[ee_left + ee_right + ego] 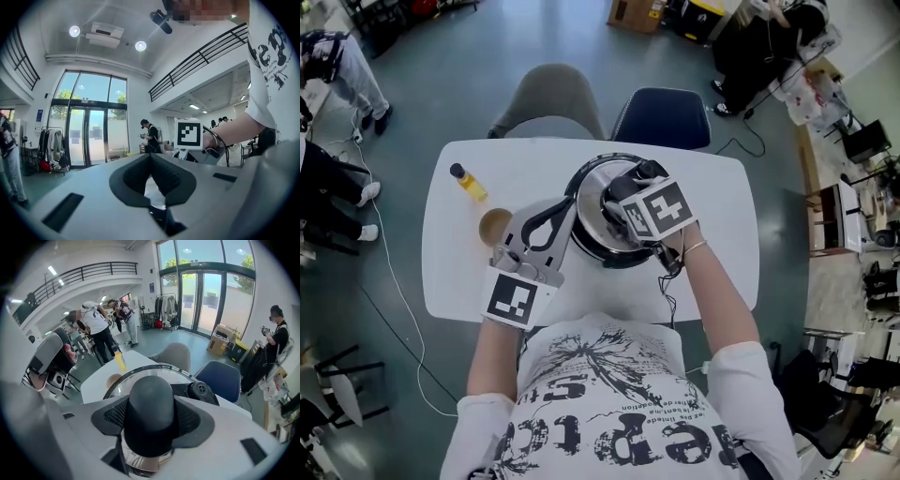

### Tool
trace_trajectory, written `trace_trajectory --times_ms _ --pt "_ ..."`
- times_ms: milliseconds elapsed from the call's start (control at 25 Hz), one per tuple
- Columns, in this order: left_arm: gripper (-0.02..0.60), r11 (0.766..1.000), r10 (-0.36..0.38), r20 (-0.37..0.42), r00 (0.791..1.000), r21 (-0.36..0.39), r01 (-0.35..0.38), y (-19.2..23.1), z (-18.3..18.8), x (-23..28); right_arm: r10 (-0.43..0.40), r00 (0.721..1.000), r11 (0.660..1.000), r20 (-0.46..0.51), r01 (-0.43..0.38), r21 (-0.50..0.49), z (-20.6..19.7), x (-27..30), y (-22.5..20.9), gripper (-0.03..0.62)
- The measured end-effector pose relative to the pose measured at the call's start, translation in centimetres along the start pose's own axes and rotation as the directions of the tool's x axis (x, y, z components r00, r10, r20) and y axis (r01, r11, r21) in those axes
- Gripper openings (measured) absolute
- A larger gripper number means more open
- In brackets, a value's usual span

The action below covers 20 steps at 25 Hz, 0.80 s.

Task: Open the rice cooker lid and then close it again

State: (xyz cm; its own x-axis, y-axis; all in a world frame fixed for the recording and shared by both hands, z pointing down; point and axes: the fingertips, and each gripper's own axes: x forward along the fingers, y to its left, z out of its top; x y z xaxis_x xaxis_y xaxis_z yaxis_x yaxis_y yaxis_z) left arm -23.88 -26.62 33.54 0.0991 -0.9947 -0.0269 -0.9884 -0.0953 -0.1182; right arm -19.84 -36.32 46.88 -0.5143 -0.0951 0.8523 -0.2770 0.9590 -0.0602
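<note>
In the head view the right gripper and the hand behind it cover the lid knob and that gripper's own fingers. Under those fingers, in the right gripper view, the knob hides the middle of the glass lid, and the body of the rice cooker lies out of sight below. Left of them the lid's rim cuts off a brown cup. Between the fingers of the left gripper only a pale sliver shows, too little to name.
</note>
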Motion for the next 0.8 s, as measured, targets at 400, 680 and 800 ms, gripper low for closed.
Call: trace_trajectory --times_ms 400,680,800 --pt "0.014 1.0 0.022 0.014 1.0 -0.018 -0.022 -2.2 0.5 -1.3 -0.011 0.997 1.0 0.07 0.011 0.003 -1.7 -4.2 -0.2 0.293" --pt "0.014 1.0 0.018 0.046 0.999 -0.017 -0.017 -9.9 2.3 -2.2 0.022 0.992 1.0 0.124 -0.02 -0.019 -7.9 -8.6 -0.6 0.293" --pt "0.014 0.999 0.045 0.038 0.998 -0.013 -0.045 -14.2 2.6 -3.0 0.037 0.992 0.999 0.119 -0.032 -0.044 -11.9 -10.6 -0.5 0.293"
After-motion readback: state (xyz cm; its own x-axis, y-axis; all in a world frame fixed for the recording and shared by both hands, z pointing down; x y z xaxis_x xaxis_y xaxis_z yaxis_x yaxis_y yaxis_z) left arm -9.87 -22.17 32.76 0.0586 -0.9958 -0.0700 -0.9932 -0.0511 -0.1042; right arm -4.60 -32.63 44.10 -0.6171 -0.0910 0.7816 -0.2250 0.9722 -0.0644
